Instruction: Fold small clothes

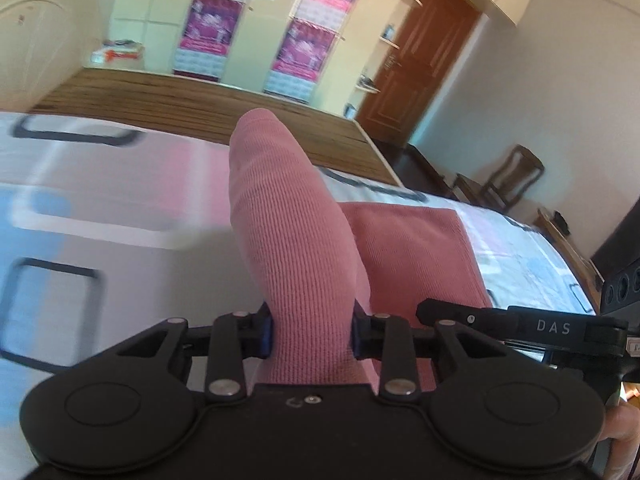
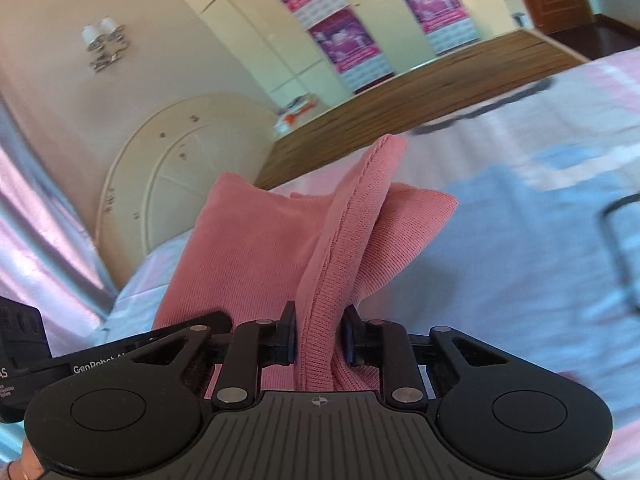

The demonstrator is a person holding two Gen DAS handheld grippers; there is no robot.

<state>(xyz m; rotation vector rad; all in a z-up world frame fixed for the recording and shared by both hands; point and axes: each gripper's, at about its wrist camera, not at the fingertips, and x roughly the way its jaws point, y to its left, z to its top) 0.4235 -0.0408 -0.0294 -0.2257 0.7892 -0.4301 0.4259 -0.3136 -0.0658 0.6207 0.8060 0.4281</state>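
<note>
A pink knitted garment (image 1: 288, 220) lies partly on the bed and is lifted at two places. My left gripper (image 1: 312, 332) is shut on a thick fold of it, which stands up between the blue pads. More of the garment (image 1: 404, 248) lies flat on the bed to the right. My right gripper (image 2: 318, 334) is shut on a hemmed edge of the same garment (image 2: 344, 232), which rises in front of the camera. The other gripper's body shows at the right edge of the left wrist view (image 1: 560, 326) and at the left edge of the right wrist view (image 2: 24, 344).
The bed sheet (image 1: 100, 200) is white with blue, pink and dark square patterns. A cream headboard (image 2: 168, 168) and a wooden bed frame (image 1: 200, 108) border it. Wardrobes with pink posters (image 1: 208, 32), a brown door (image 1: 424, 60) and a wooden chair (image 1: 508, 180) stand beyond.
</note>
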